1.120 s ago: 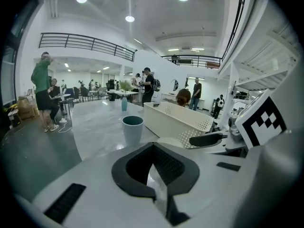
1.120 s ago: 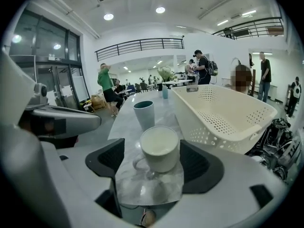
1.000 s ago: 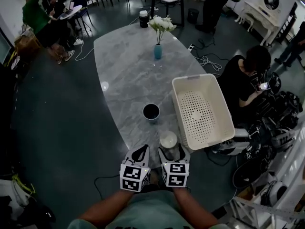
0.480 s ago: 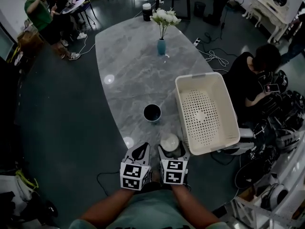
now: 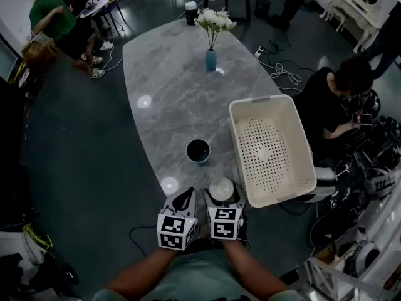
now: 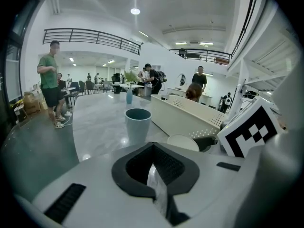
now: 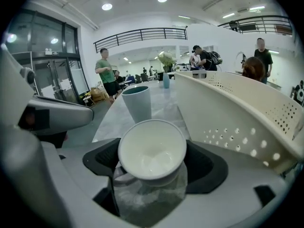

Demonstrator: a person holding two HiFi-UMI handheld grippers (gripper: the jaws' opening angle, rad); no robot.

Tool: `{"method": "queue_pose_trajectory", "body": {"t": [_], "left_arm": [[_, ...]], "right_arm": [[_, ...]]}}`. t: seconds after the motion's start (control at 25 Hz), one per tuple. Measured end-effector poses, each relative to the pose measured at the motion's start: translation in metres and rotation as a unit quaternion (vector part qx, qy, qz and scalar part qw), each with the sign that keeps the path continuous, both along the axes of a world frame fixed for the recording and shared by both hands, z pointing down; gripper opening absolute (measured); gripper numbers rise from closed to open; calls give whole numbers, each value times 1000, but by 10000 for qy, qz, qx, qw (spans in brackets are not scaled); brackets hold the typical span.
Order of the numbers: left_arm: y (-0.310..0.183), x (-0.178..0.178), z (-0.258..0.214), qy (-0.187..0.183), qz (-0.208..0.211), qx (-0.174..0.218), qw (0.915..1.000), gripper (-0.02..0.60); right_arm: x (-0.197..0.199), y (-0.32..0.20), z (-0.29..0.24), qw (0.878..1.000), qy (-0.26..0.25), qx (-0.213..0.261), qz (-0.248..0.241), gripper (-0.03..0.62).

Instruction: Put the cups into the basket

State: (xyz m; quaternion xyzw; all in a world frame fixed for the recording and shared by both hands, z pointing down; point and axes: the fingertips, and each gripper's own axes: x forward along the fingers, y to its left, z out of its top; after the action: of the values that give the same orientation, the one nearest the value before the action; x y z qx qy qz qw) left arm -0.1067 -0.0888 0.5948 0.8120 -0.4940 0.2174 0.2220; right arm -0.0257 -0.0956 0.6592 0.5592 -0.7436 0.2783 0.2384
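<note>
**Right tool spread wide around the white cup**

At the tabletop's near edge, the left tool is clenched, with its jaw tips together and nothing between them. Further in from that edge, a teal cup stands upright by itself. The right tool is released. Its jaws have just been opening and flank the white cup, which stands upright at the near edge. The white perforated basket lies along the right edge.
</note>
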Motion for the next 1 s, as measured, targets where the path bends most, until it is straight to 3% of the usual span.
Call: {"method": "queue_pose_trajectory", "body": {"t": [0.44, 1.0], "left_arm": [[2, -4, -4, 66, -39, 57, 10000, 3], [7, -18, -28, 172, -221, 227, 9993, 3]], "right_arm": [[4, 0, 4, 9999, 95, -36, 29, 388], [-10, 6, -57, 9991, 12, 378, -170, 388]]}}
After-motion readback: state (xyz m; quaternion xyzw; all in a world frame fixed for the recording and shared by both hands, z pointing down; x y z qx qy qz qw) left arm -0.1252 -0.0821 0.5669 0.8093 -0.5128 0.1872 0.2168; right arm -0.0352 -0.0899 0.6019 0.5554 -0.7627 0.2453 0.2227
